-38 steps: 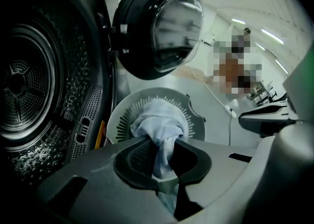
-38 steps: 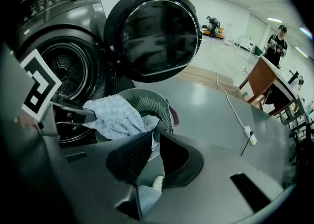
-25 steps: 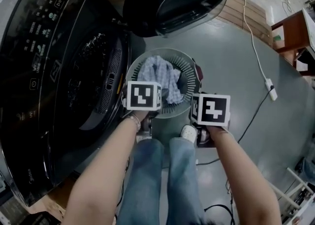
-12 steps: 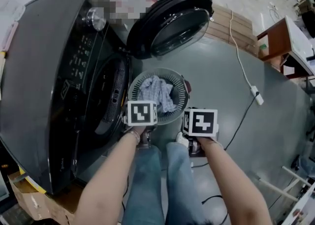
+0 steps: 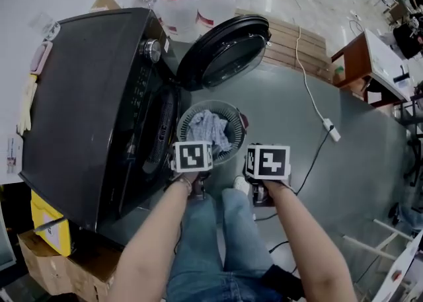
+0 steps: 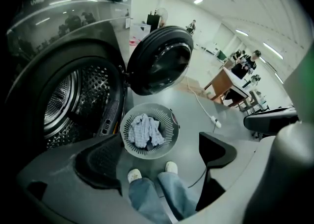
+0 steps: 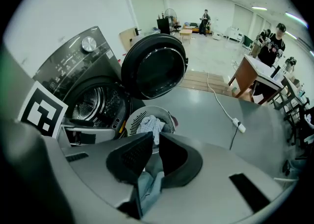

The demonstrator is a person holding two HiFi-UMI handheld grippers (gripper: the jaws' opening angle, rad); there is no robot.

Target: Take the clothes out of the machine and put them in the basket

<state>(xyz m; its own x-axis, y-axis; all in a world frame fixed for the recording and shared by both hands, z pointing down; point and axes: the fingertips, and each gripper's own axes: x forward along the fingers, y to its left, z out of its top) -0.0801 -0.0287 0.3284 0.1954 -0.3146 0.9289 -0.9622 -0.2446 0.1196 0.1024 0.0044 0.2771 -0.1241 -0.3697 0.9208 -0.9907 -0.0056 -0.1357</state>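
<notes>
The clothes [image 6: 145,131] are lying in a soft heap inside the round basket [image 6: 170,129]. A pale checked cloth is sitting on top, and something darker is peeking out beside it. The basket is standing on the grey floor, just beside the front of the washing machine [image 5: 86,96] and below its round door [image 5: 225,53], which is hanging wide open.

The drum [image 6: 64,103] is showing through the open mouth. The part that is showing is looking bare and shiny, with no cloth in it. The lower front of the drum is hiding in the dark, so it is hard to be sure nothing is left there.

The left gripper [image 6: 159,149] is hanging above the basket with its jaws wide apart, and nothing is sitting between them. The right gripper [image 7: 156,142] is hanging next to it with its jaws pressed almost together, and it is not holding anything either. The bit of blue showing behind them is only the person's jeans [image 5: 218,241].

So the job is looking nearly done, or fully done. The clothes are in the basket and both tongs are empty. What may be left is one more look into the dark part of the drum and, if wanted, shutting the door.
</notes>
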